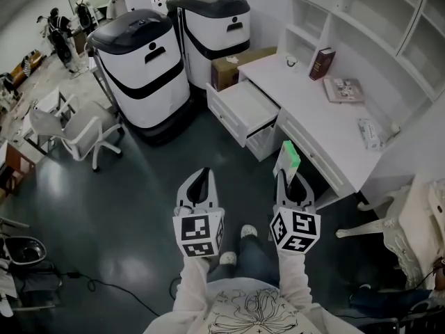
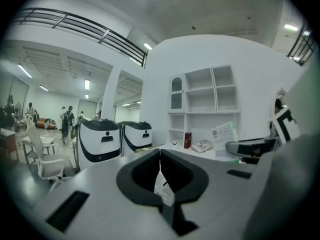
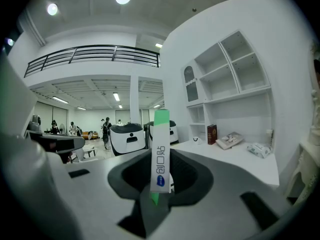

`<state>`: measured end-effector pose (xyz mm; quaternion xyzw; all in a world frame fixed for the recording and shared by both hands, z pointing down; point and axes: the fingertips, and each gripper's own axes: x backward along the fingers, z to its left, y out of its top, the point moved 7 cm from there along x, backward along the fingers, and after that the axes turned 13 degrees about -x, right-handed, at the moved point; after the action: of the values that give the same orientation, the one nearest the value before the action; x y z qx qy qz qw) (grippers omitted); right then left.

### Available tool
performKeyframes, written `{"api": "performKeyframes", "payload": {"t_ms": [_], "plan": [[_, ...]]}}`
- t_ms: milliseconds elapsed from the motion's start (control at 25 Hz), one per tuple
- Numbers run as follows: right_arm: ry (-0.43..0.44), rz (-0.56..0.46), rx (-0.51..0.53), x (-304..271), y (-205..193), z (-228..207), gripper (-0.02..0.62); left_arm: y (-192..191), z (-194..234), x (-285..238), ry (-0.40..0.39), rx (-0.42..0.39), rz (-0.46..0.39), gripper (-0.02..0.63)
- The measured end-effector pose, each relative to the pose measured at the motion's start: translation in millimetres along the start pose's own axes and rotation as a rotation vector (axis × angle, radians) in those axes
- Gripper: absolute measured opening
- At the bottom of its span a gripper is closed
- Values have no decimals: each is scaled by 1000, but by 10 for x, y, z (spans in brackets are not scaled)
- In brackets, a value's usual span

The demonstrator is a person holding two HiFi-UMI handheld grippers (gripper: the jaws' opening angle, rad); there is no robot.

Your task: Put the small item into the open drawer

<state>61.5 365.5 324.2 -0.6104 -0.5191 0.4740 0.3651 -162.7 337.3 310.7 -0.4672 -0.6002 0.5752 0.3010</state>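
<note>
The small item (image 1: 287,157) is a slim white and green box, standing upright between the jaws of my right gripper (image 1: 289,177), which is shut on it. In the right gripper view the box (image 3: 160,151) rises from the jaws with blue print on its face. My left gripper (image 1: 200,175) hangs beside it to the left, shut and empty; its jaws (image 2: 160,159) meet in the left gripper view. The open drawer (image 1: 243,108) juts from the left end of the white desk (image 1: 295,89), ahead of both grippers and looking empty.
Two large white and black machines (image 1: 142,68) (image 1: 212,30) stand left of the desk, with a cardboard box (image 1: 233,68) behind the drawer. A dark red book (image 1: 321,63), a magazine (image 1: 343,89) and a packet (image 1: 368,133) lie on the desk. White chairs (image 1: 80,131) (image 1: 410,221) flank the dark floor.
</note>
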Motion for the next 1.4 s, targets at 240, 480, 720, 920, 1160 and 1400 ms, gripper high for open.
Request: {"api": "performKeyframes", "payload": {"t_ms": [240,480,720,920,1160,1400], "plan": [[-6,17,0,-352,13,-72,91,-47,81,-337,2,7,19,7],[9,24,3,-918,126,-195,91,-37,191,-856,25,7,31,6],[43,13,10,-1628,380,-389,91,90,252,-1519,60,1,30,6],[77,16,14,-2230,620,-545,91,249,289,-2081,93,0,32,6],[127,17,19,-2876,880,-738,91,424,289,-2703,135,-2,33,6],[149,41,3,-3307,932,-895,91,450,253,-3115,150,-1,55,6]]}}
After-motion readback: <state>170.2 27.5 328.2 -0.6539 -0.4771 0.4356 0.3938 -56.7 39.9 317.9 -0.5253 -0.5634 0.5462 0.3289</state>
